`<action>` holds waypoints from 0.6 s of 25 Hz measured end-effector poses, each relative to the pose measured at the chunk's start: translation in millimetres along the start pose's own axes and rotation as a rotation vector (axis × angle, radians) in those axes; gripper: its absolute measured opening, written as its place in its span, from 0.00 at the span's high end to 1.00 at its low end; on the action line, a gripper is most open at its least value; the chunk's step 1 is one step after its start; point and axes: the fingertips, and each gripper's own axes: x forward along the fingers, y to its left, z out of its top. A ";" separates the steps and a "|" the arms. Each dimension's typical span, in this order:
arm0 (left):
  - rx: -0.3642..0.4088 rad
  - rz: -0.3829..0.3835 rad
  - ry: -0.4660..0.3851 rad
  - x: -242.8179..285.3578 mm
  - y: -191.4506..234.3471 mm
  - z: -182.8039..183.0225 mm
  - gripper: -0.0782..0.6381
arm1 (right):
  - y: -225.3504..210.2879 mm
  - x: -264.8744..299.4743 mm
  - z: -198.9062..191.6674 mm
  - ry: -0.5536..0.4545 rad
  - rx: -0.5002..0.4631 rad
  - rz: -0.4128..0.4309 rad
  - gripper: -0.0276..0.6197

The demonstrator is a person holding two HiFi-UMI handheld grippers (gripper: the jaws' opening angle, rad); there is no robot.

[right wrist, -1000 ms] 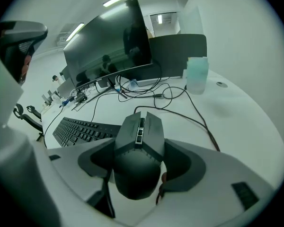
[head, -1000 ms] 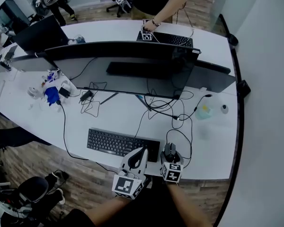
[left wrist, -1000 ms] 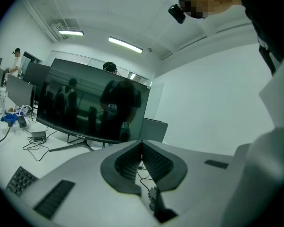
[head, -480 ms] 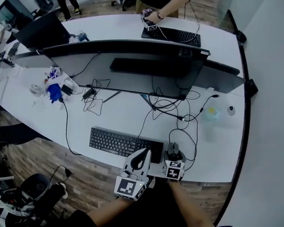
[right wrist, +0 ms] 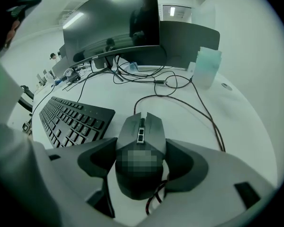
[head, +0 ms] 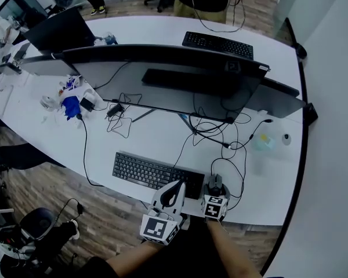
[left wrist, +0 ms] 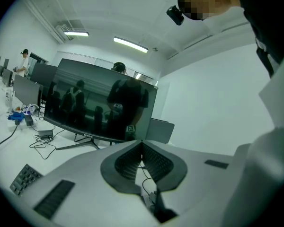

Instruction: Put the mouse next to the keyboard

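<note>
The right gripper (right wrist: 141, 156) has its jaws clamped on the wired mouse (right wrist: 141, 129), just right of the keyboard (right wrist: 73, 122) near the desk's (right wrist: 203, 126) front edge, while the left gripper (left wrist: 142, 150) has its jaws pressed together on nothing.

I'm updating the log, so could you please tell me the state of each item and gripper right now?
Keyboard: lying flat, untouched.
Mouse: gripped at its sides, just right of the keyboard.
Right gripper: closed on the mouse.
Left gripper: jaws together, empty.
Monitor: screen dark.
</note>
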 end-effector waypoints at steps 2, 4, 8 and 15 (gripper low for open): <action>-0.004 0.004 -0.010 -6.8 3.0 0.2 0.87 | -2.0 -3.6 -1.4 0.003 0.009 -0.003 0.46; -0.009 0.003 -0.018 -13.2 4.8 0.9 0.87 | -3.7 -11.9 2.9 -0.017 0.018 -0.003 0.45; -0.013 -0.019 -0.041 -26.6 2.0 6.4 0.87 | -7.6 -47.9 16.4 -0.102 0.067 0.006 0.45; -0.028 -0.152 -0.041 -45.2 -32.1 -8.9 0.87 | 10.3 -167.3 69.1 -0.368 0.155 0.074 0.48</action>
